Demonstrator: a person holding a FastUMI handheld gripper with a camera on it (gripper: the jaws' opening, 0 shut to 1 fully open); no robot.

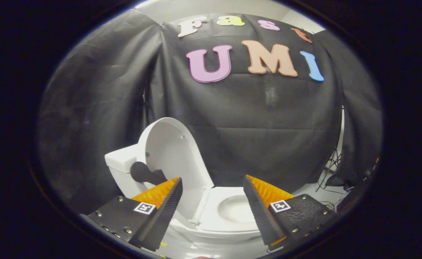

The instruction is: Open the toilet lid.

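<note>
A white toilet (232,230) stands just ahead of my fingers. Its lid (173,151) is raised upright and leans back against the white tank (119,160) behind it. The seat (216,207) lies flat around the bowl (238,210), which shows between my two fingers. My gripper (212,185) is open, its fingers wide apart with nothing between them. The left fingertip (173,189) is close to the lower edge of the upright lid; I cannot tell whether it touches. A dark shadow falls on the lid and tank beside that finger.
Black cloth (268,136) hangs as the booth wall behind and to both sides of the toilet. Cables and a stand's legs (331,169) sit on the pale floor at the far right, beside the cloth's edge.
</note>
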